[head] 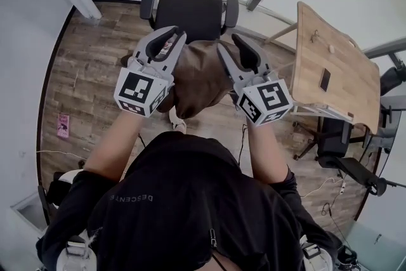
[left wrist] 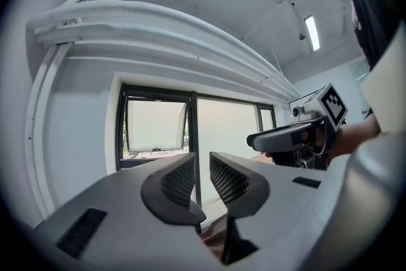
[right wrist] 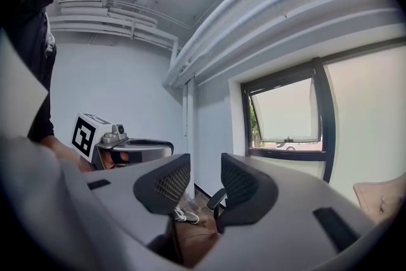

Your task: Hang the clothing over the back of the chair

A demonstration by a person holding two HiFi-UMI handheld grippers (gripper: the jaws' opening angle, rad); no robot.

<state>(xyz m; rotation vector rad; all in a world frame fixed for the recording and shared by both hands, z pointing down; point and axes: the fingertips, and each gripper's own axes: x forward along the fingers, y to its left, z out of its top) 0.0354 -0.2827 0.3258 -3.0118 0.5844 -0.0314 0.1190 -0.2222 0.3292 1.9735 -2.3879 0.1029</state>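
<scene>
A brown piece of clothing (head: 200, 76) hangs in the air between my two grippers, just in front of the black office chair (head: 188, 13). My left gripper (head: 170, 35) grips its left edge. The right gripper (head: 231, 44) grips its right edge. In the left gripper view the jaws (left wrist: 202, 168) stand close together, with brown cloth (left wrist: 212, 244) caught low between them. The right gripper view shows the same: narrow jaws (right wrist: 206, 174) and brown cloth (right wrist: 193, 235) deep between them. Both grippers point level at about the same height. The chair's seat is hidden behind the cloth.
A wooden table (head: 330, 66) with a dark phone (head: 324, 79) stands to the right. Another black chair (head: 342, 149) sits below it. A white shoe (head: 177, 124) and cables lie on the wood floor. Windows and a wall are behind the chair.
</scene>
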